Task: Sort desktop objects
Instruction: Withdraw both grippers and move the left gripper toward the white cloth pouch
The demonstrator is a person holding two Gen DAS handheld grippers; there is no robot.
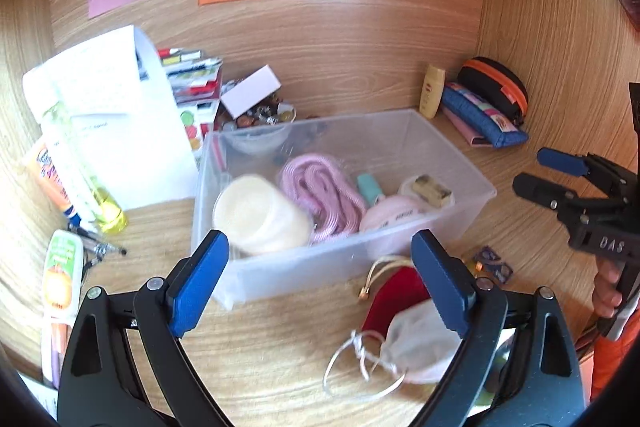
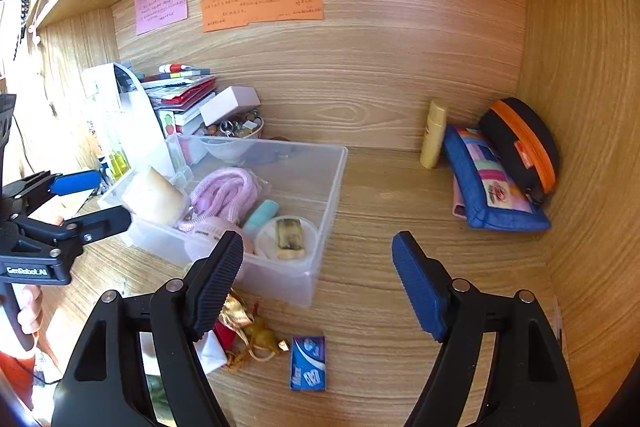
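Observation:
A clear plastic bin (image 1: 472,183) (image 2: 332,187) sits mid-desk. It holds a cream round container (image 1: 260,215), a pink coiled cord (image 1: 320,195), a teal item (image 1: 370,187), a pink case (image 1: 394,213) and a small lidded dish (image 2: 288,239). My left gripper (image 1: 320,283) is open and empty, hovering above the bin's front wall. A red pouch (image 1: 394,301) and a white drawstring pouch (image 1: 416,347) lie just in front. My right gripper (image 2: 318,285) is open and empty over the desk at the bin's right front corner. A blue packet (image 2: 308,363) lies below it.
White papers (image 1: 120,115), tubes (image 1: 62,275) and a bottle (image 1: 100,203) crowd the left. Stacked books (image 2: 180,91) and a trinket bowl (image 2: 240,129) stand behind the bin. A yellow bottle (image 2: 434,133), blue pencil case (image 2: 492,187) and black pouch (image 2: 524,143) fill the right corner.

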